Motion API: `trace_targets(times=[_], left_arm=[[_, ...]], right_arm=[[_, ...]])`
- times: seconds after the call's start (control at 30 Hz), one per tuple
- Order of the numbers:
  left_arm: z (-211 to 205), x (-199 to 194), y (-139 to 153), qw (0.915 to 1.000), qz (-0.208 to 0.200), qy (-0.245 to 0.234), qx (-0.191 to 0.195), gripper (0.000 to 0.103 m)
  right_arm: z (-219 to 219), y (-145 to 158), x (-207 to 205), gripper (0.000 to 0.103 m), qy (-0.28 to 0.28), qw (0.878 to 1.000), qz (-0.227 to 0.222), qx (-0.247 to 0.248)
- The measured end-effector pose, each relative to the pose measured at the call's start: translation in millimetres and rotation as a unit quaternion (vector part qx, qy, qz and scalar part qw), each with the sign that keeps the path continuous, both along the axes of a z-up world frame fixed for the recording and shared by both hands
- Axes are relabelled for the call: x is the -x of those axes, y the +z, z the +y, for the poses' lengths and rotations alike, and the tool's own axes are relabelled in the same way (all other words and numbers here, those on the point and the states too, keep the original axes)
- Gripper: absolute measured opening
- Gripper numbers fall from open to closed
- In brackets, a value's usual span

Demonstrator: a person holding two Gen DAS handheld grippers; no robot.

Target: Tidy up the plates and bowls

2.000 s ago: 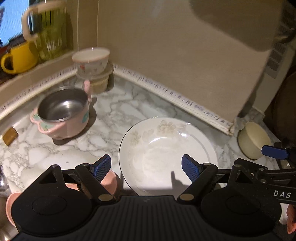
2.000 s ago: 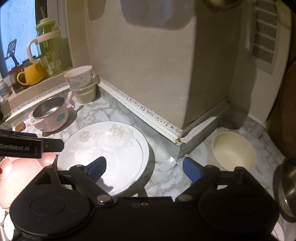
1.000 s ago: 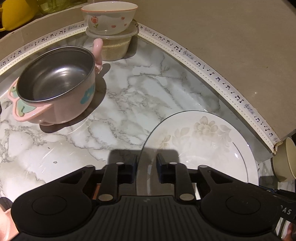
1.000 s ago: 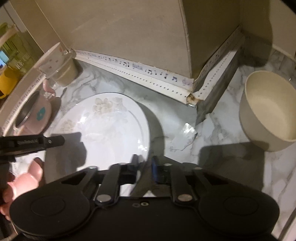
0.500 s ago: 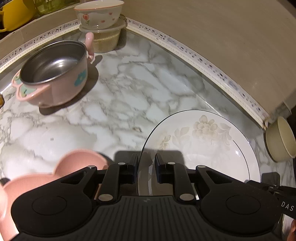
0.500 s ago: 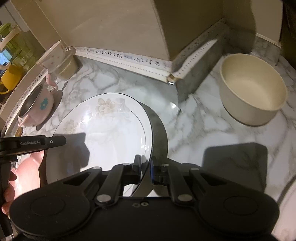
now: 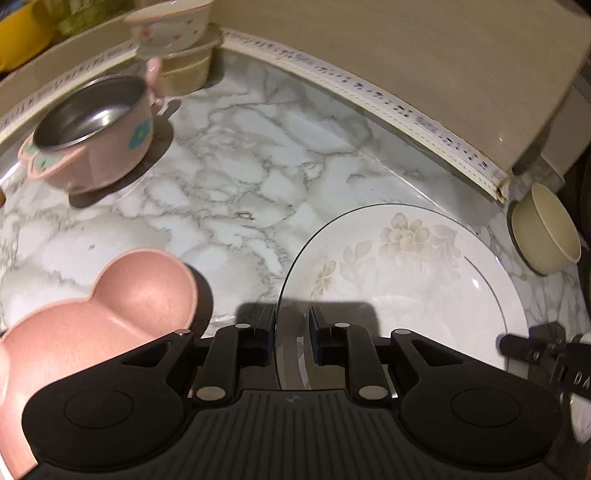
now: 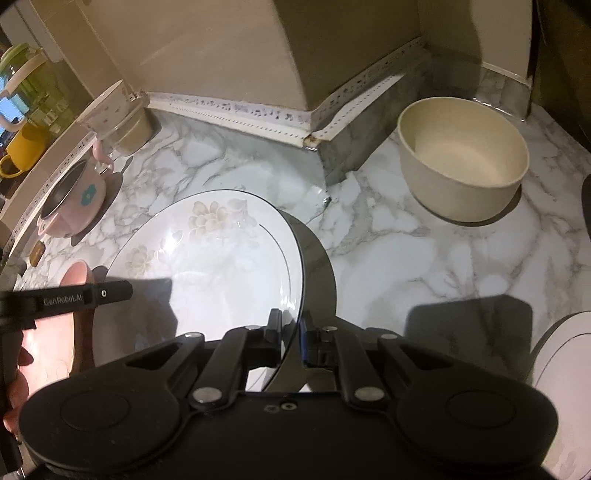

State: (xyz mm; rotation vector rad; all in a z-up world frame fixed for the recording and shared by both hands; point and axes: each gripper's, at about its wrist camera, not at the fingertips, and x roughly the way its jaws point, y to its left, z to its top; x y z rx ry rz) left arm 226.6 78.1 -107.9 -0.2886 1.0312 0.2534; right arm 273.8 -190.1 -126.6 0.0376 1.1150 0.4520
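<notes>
Both grippers pinch the same white flowered plate by its rim, on opposite sides: left gripper nearly closed on the left edge, right gripper clamped almost fully on the right edge. The plate is tilted in the right wrist view, its right edge raised off the marble counter, a dark shadow beneath. Just left of the plate, a pink heart-lobed dish on the counter. Back left, a pink steel-lined bowl with handles; behind it a flowered bowl stacked on a lidded tub in the corner. A cream bowl stands to the right near the wall's corner, apart from the plate. Another white plate shows at the right edge of the right wrist view. A yellow mug sits on the sill.
</notes>
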Motion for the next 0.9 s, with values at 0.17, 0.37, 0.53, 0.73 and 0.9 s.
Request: trace_targets(times=[0.17, 0.37, 0.53, 0.73, 0.9], left_arm=[[-6.7, -6.8, -0.5, 1.0, -0.003, -0.005, -0.001, 0.019], [-11.2, -12.0, -0.5, 0.9999, -0.005, -0.009, -0.003, 0.019], [-6.0, -10.8, 0.0, 0.9999, -0.005, -0.007, 0.015, 0.019], [-3.7, -1.0, 7.6, 0.9999, -0.012, -0.003, 0.004, 0.019], [-8.5, 12.1, 19.9, 0.9996, -0.025, -0.01, 0.008, 0.02]], right_arm=[[-6.9, -2.0, -1.5, 0.01, -0.006, 1.0, -0.002, 0.004], [-9.5, -3.0, -4.0, 0.011, -0.016, 1.0, 0.002, 0.006], [-7.6, 4.3, -0.2, 0.019, -0.018, 1.0, -0.014, 0.013], [-9.2, 20.6, 8.5, 0.027, -0.013, 0.999, -0.038, 0.017], [-9.7, 31.9, 20.6, 0.033, -0.012, 0.999, -0.049, 0.013]])
